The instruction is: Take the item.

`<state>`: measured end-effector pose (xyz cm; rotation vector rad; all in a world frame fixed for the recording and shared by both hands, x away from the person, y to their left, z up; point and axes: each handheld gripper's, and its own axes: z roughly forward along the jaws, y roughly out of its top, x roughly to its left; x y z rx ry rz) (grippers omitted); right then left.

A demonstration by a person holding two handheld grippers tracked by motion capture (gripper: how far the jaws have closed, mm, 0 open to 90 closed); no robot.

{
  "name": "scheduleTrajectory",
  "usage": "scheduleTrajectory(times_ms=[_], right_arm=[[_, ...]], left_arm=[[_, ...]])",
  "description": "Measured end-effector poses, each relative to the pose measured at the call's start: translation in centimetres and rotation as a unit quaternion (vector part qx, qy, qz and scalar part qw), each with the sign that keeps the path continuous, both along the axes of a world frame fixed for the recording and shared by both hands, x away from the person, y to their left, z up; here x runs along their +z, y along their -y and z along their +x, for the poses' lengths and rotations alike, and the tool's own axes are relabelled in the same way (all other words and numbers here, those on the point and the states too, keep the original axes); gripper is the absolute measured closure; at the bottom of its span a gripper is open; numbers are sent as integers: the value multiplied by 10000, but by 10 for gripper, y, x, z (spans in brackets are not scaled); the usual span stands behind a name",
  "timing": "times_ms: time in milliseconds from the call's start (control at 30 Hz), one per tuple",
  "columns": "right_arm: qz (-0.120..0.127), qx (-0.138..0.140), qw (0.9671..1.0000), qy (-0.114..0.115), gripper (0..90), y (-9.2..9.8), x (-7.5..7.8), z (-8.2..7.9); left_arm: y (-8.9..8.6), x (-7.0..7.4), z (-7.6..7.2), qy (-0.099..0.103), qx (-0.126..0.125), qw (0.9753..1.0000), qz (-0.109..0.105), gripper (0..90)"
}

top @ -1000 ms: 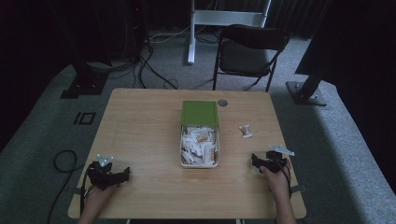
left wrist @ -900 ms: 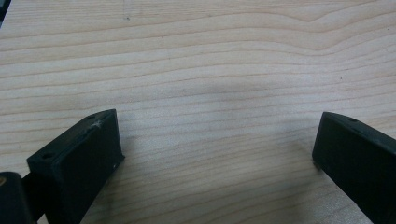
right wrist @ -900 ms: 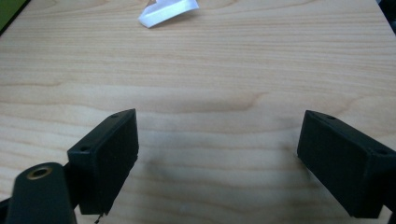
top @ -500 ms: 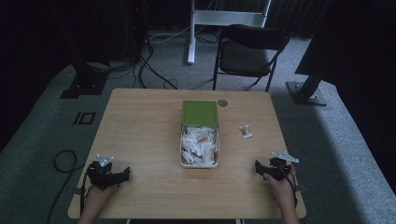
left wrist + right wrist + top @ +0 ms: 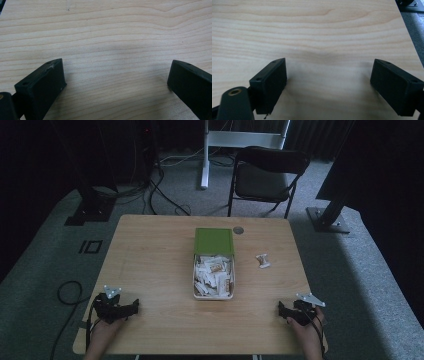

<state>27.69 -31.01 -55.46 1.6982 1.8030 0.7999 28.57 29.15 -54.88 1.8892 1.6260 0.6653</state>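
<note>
left gripper (image 5: 131, 307): at your near-left table corner, jaws spread wide in the left gripper view, bare wood between them, nothing held.
right gripper (image 5: 283, 312): at your near-right corner, jaws also wide apart in the right gripper view, nothing between them, table edge just to its right.
table (image 5: 150, 250): light wood; you have free surface in front of both grippers.
tin (image 5: 196, 285): mid-table, between your two grippers and farther out. White tray packed with small white sachets (image 5: 214, 272), green lid (image 5: 214, 240) hinged back on the far side.
loose wrapped piece (image 5: 263, 260): on the wood to the right of the tin, apart from it, on your right gripper's side. It's the nearest single item to grab.
handling (judgement): light, soft, crinkly wrapper that probably slides on the wood. Come down over it and pinch across the middle of the body, not the twisted ends. Go gentle or you'll crush it.
sachets in tin (judgement): loosely piled and overlapping, so you're likely to lift several at once. Take one by an exposed edge.
far: round dark mark (image 5: 238, 230) at the far table edge, black folding chair (image 5: 267, 177) beyond.
</note>
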Motion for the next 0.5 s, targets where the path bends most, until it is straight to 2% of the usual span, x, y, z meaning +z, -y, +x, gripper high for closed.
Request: scheduleTrajectory(times_ms=[100,500], right_arm=[[5,-16,10000,2,136,1,0,-4],[3,15,10000,-11,126,0,0,-2]], left_arm=[[0,0,0,0,1,10000,0,21],[0,0,0,0,3,10000,1,21]])
